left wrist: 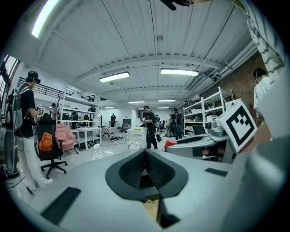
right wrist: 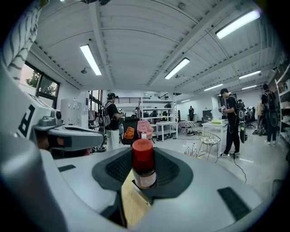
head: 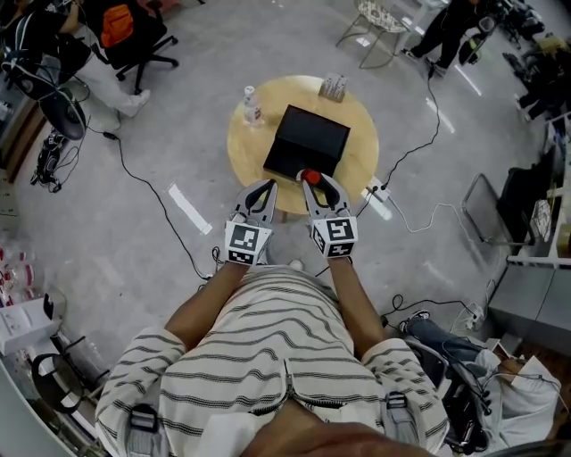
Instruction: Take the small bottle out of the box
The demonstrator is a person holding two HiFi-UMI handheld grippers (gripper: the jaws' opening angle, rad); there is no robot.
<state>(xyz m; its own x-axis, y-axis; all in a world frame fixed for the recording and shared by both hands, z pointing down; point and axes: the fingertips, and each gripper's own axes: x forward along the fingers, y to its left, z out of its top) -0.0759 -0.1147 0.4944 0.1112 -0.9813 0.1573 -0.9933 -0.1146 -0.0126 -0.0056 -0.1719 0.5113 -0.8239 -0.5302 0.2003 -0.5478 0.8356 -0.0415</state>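
Observation:
A black box (head: 306, 143) lies on the round wooden table (head: 357, 116). My right gripper (head: 310, 181) hovers over the table's near edge, just in front of the box, shut on the small bottle (right wrist: 144, 165). That bottle has a red cap (head: 309, 176) and stands upright between the dark pads. Beside it to the left, my left gripper (head: 268, 186) is off the table's front edge; in the left gripper view its pads (left wrist: 145, 156) meet with nothing between them. From there the right gripper (left wrist: 199, 145) shows at the right.
A clear water bottle (head: 252, 105) stands at the table's left rim and a small carton (head: 334, 87) at the far edge. Cables and a power strip (head: 379, 198) lie on the floor round the table. An office chair (head: 134, 36) and a wire chair (head: 379, 18) stand beyond.

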